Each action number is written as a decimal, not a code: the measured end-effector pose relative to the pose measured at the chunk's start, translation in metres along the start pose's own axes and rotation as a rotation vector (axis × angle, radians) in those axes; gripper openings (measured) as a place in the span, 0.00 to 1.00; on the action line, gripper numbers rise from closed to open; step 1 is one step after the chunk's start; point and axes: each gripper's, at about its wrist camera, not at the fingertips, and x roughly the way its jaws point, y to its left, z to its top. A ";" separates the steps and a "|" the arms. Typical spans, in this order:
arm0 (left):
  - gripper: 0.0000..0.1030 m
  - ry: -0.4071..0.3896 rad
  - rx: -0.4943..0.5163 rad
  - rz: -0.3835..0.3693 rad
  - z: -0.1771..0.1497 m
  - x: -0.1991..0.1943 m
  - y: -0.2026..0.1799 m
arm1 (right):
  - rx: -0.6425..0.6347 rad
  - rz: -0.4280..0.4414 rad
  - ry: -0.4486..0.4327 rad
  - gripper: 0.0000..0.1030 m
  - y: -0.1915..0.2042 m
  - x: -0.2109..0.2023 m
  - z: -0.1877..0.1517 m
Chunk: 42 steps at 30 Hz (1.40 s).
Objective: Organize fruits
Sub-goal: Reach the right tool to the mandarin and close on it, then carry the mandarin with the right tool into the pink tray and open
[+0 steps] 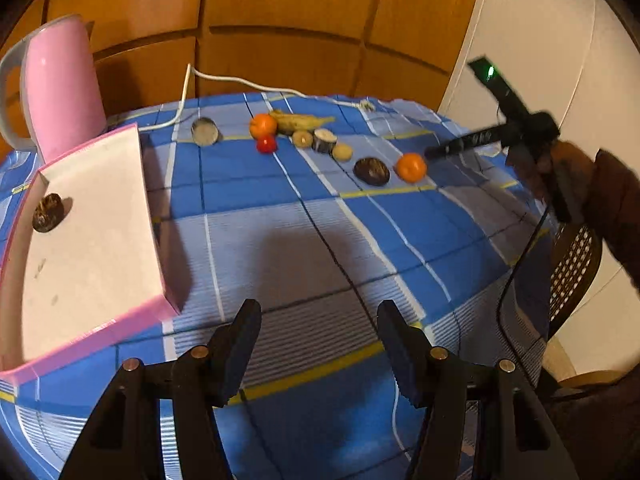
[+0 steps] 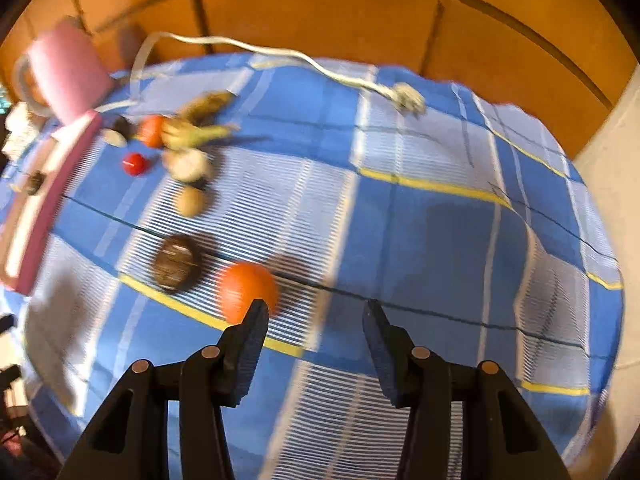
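Observation:
Fruits lie in a row on the blue checked tablecloth: an orange, a dark brown fruit, a small tan fruit, a banana, a second orange and a small red fruit. A pink-edged white tray at left holds one dark brown fruit. My left gripper is open and empty over the near cloth. My right gripper is open, its left finger just in front of the near orange; it shows at right in the left wrist view.
A pink kettle stands behind the tray, its white cord running across the far table. A cut round piece and another lie among the fruits. A wooden panel wall is behind. A chair stands at right.

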 end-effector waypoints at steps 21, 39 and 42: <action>0.63 -0.032 -0.039 -0.012 -0.020 0.016 0.020 | -0.221 -0.043 0.024 0.33 0.049 0.030 0.000; 0.63 -0.031 -0.053 -0.056 -0.018 0.016 0.026 | -0.379 0.199 -0.082 0.32 0.155 -0.015 0.021; 0.63 -0.029 -0.044 -0.062 -0.018 0.016 0.026 | -0.433 0.262 -0.091 0.32 0.189 -0.017 0.024</action>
